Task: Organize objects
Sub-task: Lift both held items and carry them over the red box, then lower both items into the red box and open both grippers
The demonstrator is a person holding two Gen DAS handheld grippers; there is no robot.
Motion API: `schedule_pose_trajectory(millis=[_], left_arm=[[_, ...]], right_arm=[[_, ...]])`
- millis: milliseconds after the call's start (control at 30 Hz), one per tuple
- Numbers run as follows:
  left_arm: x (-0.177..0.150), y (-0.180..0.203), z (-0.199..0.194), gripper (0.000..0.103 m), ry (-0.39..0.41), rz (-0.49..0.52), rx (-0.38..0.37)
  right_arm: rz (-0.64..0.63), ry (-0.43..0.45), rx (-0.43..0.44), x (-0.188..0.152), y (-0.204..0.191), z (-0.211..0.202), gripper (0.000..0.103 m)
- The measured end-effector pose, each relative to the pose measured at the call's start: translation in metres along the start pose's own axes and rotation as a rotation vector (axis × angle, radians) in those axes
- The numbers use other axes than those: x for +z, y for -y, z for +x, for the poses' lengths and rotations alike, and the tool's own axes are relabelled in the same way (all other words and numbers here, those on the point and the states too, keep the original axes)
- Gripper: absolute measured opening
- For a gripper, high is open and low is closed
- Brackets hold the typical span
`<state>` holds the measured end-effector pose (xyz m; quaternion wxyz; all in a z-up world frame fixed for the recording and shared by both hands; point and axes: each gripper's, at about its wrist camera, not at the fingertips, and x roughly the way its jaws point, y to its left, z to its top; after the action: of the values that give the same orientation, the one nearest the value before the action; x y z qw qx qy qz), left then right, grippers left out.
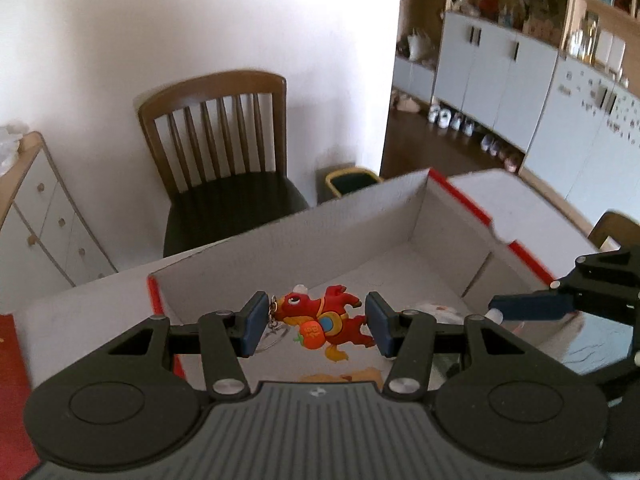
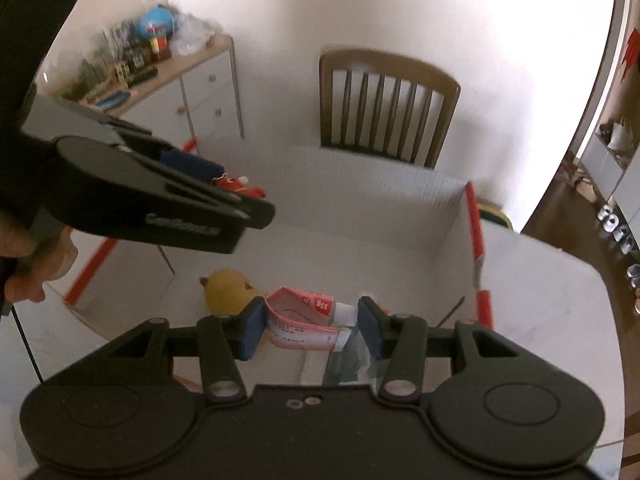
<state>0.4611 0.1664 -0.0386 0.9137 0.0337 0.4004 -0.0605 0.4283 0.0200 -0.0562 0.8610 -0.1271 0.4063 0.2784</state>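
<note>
This is a lived-in home, likely a dining area. A wooden slat-back chair (image 1: pixel 224 152) stands against a white wall beside a white table (image 2: pixel 540 300). A drawer cabinet (image 2: pixel 192 92) at far left carries a globe (image 2: pixel 156 26) and knick-knacks. At far right, shoes (image 1: pixel 452 120) line the floor under tall cupboards (image 1: pixel 500 76).

Box (image 2: pixel 400 200) floor lies bare toward 12 o'clock; yellow toy (image 2: pixel 228 290) blocks 10, red-edged wall (image 2: pixel 478 248) 2.
</note>
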Motion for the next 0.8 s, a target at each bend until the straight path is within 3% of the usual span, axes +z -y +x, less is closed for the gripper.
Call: schedule_pose_trajectory(millis=[333,800], left_arm=[[-0.006,-0.001,0.056,0.052,-0.112,-0.024,-0.022],[-0.017,-0.010,0.099,0.053,-0.282,-0.073,-0.025]], right_arm=[[0.062,-0.079,-0.005,-0.012,0.002,0.030,0.048],[0.070,-0.084,-0.017,-0.019,-0.002,0.029,0.050]])
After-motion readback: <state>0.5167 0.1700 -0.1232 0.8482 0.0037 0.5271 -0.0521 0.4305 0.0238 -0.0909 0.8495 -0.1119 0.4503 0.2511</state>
